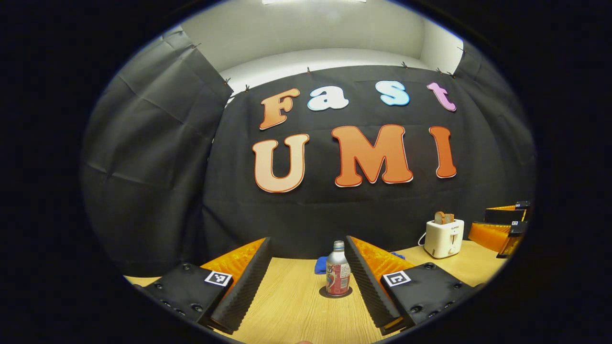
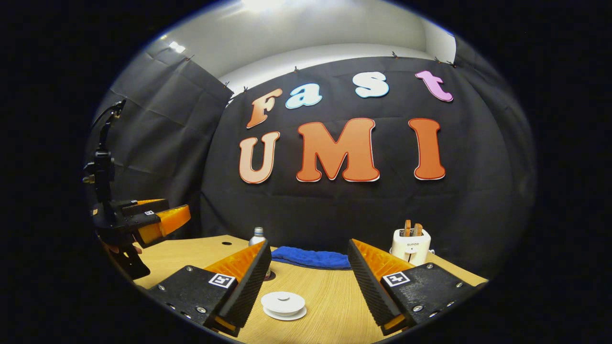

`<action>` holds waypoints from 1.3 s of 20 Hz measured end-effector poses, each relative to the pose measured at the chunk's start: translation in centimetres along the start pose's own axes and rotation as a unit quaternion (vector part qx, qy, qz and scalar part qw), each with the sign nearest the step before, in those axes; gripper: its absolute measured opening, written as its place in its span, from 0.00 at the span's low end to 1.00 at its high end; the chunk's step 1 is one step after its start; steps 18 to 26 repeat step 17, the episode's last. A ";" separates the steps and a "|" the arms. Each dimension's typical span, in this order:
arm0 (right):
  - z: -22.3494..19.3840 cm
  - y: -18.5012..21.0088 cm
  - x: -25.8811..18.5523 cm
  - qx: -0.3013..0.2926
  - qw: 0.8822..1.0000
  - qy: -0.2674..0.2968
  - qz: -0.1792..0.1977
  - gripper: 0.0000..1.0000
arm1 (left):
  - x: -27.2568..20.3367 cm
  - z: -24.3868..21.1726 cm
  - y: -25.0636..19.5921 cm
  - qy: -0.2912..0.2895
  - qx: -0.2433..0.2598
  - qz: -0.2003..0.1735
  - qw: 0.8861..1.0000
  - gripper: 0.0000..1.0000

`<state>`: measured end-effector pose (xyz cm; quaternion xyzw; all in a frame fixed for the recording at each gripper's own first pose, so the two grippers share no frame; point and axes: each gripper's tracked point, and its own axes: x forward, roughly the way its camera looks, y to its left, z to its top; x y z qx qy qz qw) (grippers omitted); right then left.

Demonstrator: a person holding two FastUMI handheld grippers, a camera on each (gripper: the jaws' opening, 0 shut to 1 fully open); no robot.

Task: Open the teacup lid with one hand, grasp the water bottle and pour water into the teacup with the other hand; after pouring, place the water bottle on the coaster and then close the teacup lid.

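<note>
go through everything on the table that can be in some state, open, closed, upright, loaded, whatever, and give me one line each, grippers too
Left gripper: open, fingers either side of the bottle, not touching it.
Right gripper: open, empty, above the teacup.
Silver metal water bottle with red label: upright on a dark round coaster, cap on.
White lidded ceramic teacup: lid on, closed.
White toaster: two bread slices standing in its slots.
Blue cloth: lying flat at the table's back edge.

Both jaws stand wide apart: left hand-held gripper (image 1: 308, 282) and right hand-held gripper (image 2: 308, 282) level, gripping nothing.
</note>
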<state>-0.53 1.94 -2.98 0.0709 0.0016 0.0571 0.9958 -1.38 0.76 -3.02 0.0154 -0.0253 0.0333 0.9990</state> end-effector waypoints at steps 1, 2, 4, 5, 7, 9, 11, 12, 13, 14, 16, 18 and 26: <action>0.0 -0.3 0.2 -0.001 1.000 0.000 -0.005 0.96 | 0.0 -0.1 0.0 0.001 0.000 0.000 1.000 1.00; -0.2 -0.4 0.3 -0.001 1.000 0.002 -0.005 0.96 | 0.1 -0.2 0.0 0.002 -0.002 0.001 1.000 1.00; -0.2 -0.4 0.1 0.005 1.000 0.004 -0.005 0.96 | 0.1 -0.1 0.0 0.001 -0.002 0.002 1.000 0.97; 0.0 -0.5 0.0 0.006 1.000 0.002 -0.006 0.96 | 0.1 -0.1 0.0 0.001 -0.002 0.001 1.000 0.97; 0.5 -0.7 -0.1 0.002 1.000 -0.007 -0.012 0.96 | 0.1 -0.2 -0.2 0.002 -0.006 0.001 1.000 0.99; 1.0 -0.8 0.0 0.001 1.000 -0.015 -0.014 0.96 | 0.1 -0.4 -0.2 0.006 -0.008 0.001 1.000 1.00; 1.3 -0.5 -0.1 0.004 1.000 -0.019 -0.008 0.96 | 0.2 -0.2 -0.3 0.005 -0.009 0.001 1.000 1.00; 1.5 -0.4 -0.2 0.011 1.000 -0.020 -0.004 0.96 | 0.3 -0.2 -0.5 0.004 -0.011 -0.003 1.000 1.00; 1.8 -0.5 -0.1 0.016 1.000 -0.022 -0.004 0.96 | 0.3 0.1 -0.6 0.002 -0.016 -0.006 1.000 0.99; 2.0 -0.7 -0.1 0.016 1.000 -0.024 -0.006 0.96 | 0.4 0.4 -0.4 0.001 -0.022 -0.006 1.000 1.00; 2.2 -1.3 0.1 0.011 0.999 -0.027 -0.015 0.96 | 0.5 0.6 -0.3 -0.001 -0.025 -0.004 1.000 1.00; 2.4 -1.4 0.1 0.009 0.999 -0.028 -0.018 0.96 | 0.5 0.7 -0.4 -0.003 -0.027 -0.006 1.000 0.99; 2.4 -1.4 0.1 0.009 0.999 -0.028 -0.018 0.96 | 0.5 0.7 -0.4 -0.003 -0.027 -0.006 1.000 0.99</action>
